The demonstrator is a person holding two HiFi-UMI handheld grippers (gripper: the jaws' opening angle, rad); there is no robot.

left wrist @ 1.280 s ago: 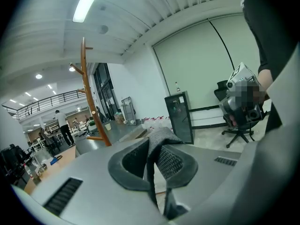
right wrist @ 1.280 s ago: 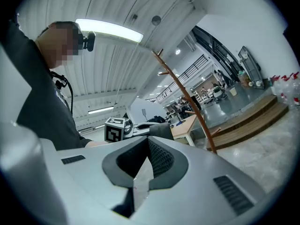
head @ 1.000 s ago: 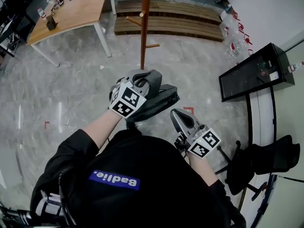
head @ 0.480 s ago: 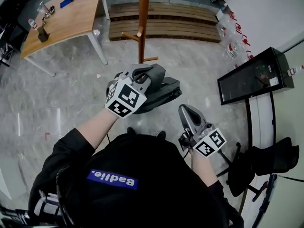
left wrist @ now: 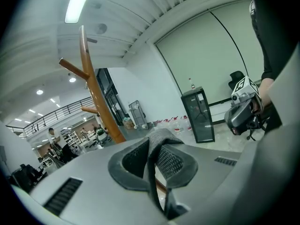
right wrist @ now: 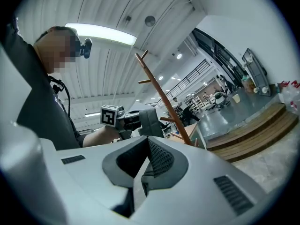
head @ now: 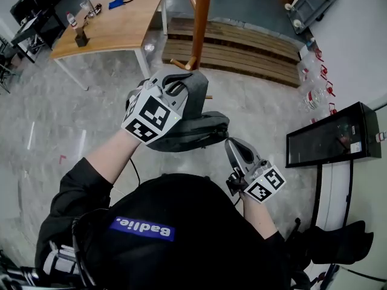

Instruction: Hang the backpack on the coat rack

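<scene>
The dark grey backpack (head: 195, 132) hangs under my left gripper (head: 180, 87), which is shut on its grey top strap (left wrist: 161, 136). In the left gripper view the strap bulges up between the pads. The brown wooden coat rack (head: 201, 17) stands just beyond the bag, apart from it, and its pegs rise above the jaws in the left gripper view (left wrist: 96, 97). My right gripper (head: 233, 147) is lower, beside the bag's right end, shut with nothing in it. The right gripper view shows the left gripper (right wrist: 133, 120) holding the strap in front of the rack (right wrist: 164, 97).
A wooden table (head: 115, 23) with small items stands at the far left. Low wooden steps (head: 242, 44) lie behind the rack. A black glass cabinet (head: 335, 135) and plastic bottles (head: 317, 71) are on the right, and a black chair (head: 338, 240) at lower right.
My left gripper has risen and moved toward the rack with the backpack hanging from it. The right gripper has followed beside the bag. The rack now stands closer.
</scene>
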